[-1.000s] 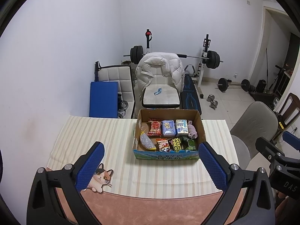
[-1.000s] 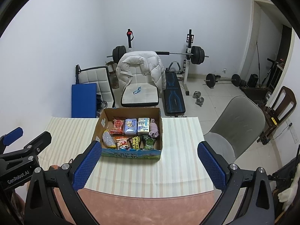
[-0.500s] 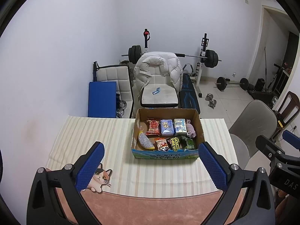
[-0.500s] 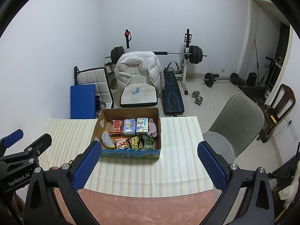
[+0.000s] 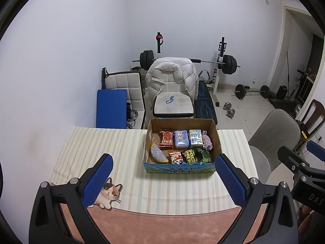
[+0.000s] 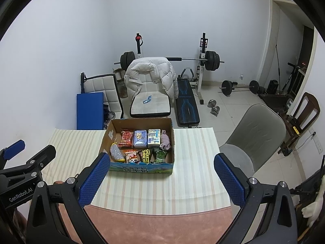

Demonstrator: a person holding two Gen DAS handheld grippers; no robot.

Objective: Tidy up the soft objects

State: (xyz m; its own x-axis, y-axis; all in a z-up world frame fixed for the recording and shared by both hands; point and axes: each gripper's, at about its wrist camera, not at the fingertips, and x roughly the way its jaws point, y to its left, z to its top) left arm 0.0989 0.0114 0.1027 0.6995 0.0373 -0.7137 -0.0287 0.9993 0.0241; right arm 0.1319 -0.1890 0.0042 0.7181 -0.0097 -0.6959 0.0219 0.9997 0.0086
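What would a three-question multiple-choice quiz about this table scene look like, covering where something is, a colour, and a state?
1. Where is the pink cloth bundle?
A. on the striped tablecloth
B. at the right end of the cardboard box
C. on the grey chair

2. What colour are the gripper finger pads?
A. red
B. green
C. blue

3. What state is the left gripper in?
A. open, empty
B. shut on a packet
C. shut on the cat figure

Answers: 1 B, it lies against the box's right wall. 2 C, both views show blue pads. 3 A, its fingers are spread wide with nothing between.
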